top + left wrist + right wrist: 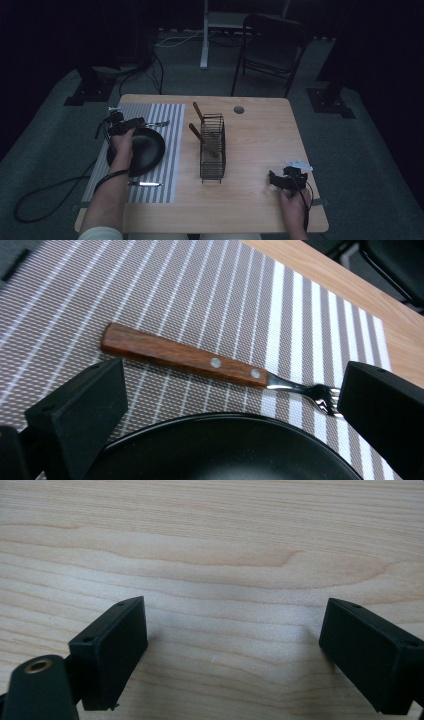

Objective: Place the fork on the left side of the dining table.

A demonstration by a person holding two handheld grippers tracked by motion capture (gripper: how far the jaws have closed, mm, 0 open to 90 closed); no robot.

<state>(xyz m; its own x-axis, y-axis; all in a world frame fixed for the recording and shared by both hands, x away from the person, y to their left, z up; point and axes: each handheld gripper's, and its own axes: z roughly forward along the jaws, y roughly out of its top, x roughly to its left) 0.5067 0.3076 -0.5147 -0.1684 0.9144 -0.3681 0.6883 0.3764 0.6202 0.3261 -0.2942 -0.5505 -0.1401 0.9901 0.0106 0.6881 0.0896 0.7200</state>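
Lying on the placemat: a fork [220,367] with a riveted wooden handle is seen flat on the striped placemat [210,295], just beyond the far rim of the black pan [225,450].
Fork direction: in the left gripper view the handle is pointed left and the steel tines right, the tines ending just beside the right-hand jaw.
Left tongs [120,124]: the jaws are held wide apart; the fork is seen beyond them, and no pad is pressed on it. Whether the right jaw touches the tines cannot be told.
Left tongs, position: they are held over the far edge of the pan, the left hand [122,142] and forearm being stretched across the pan from the near side.
Pan: it is set on the placemat at the left part of the tabletop [260,130], and its dark inside is seen at the bottom of the left gripper view.
Second piece of cutlery [145,184]: a small shiny item is laid on the placemat near the front edge, well apart from the fork; its kind cannot be told.
Wire rack [212,147]: it is stood at the middle of the tabletop, and two wooden-handled utensils [202,137] are leaned in it.
Right tongs [281,180]: they are held spread apart, low over bare wood, with nothing between the jaws.
Right hand [295,207]: it is kept at the near right corner of the tabletop, well apart from the rack.
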